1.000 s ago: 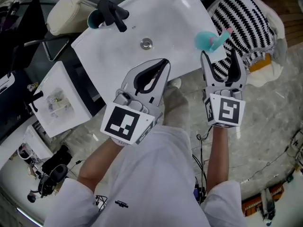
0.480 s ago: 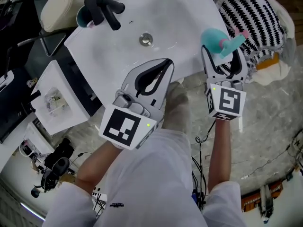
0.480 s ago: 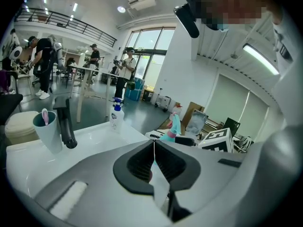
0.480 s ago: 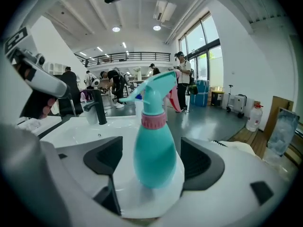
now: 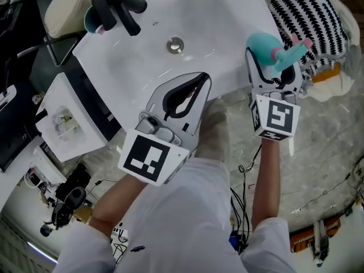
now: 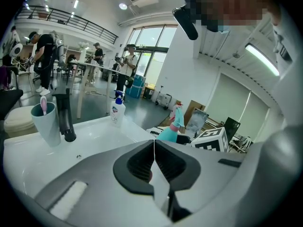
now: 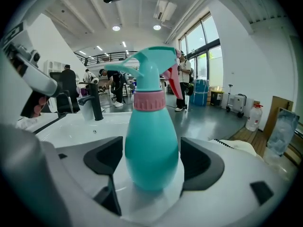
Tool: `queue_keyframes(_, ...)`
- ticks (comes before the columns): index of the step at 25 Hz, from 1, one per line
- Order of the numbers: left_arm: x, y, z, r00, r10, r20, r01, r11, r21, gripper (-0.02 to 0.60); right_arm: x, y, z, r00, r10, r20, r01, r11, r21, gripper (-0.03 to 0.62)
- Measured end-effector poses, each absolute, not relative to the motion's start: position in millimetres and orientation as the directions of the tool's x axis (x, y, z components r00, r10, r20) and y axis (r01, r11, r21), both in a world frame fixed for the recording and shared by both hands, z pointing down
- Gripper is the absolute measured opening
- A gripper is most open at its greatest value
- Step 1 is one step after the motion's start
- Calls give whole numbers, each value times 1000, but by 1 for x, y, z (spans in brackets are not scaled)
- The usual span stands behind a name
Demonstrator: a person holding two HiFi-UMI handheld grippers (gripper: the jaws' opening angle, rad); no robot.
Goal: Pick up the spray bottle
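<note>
Head view. Both bare forearms reach forward out of white sleeves, the left slanting toward the counter's [image 5: 227, 27] near edge, the right running almost straight to its near right corner. Left gripper [image 5: 200, 80] hangs over the middle of the near edge, jaws pressed together, nothing in them. Right gripper [image 5: 274, 62] sits at the near right corner, jaws spread to either side of the bottle [image 5: 263, 43]. The bottle is upright, its nozzle pointing right toward a striped cloth [image 5: 310, 21] off the counter's right edge. Faucet [image 5: 116, 7] and cup [image 5: 91, 21] are at the far left corner; the drain [image 5: 176, 44] is mid-counter.

Left gripper view. Left gripper [image 6: 154, 148] is level, its pads meeting along one seam. Past it are the cup [image 6: 47, 122] and faucet [image 6: 64, 115] at left, and the bottle [image 6: 169, 130] at right.

Right gripper view. Right gripper [image 7: 151, 162] is level and aimed across the counter. The bottle [image 7: 151, 136] stands centred between the pads [image 7: 106, 162], deep in the opening. A thin sliver shows on each side, so the pads lie just beside its body, not clamped.
</note>
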State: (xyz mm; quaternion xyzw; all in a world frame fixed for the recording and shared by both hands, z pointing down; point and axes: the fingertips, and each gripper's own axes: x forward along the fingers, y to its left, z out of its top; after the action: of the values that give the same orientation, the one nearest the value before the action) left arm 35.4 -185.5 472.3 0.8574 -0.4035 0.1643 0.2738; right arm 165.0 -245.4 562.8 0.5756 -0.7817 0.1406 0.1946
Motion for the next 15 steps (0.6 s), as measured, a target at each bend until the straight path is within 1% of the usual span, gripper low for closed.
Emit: queue_keyframes(15, 33, -173, 486, 618, -592, 517, -784, -513, 349, 8, 167, -249, 569, -235, -852, 469, -955, 292, 51, 330)
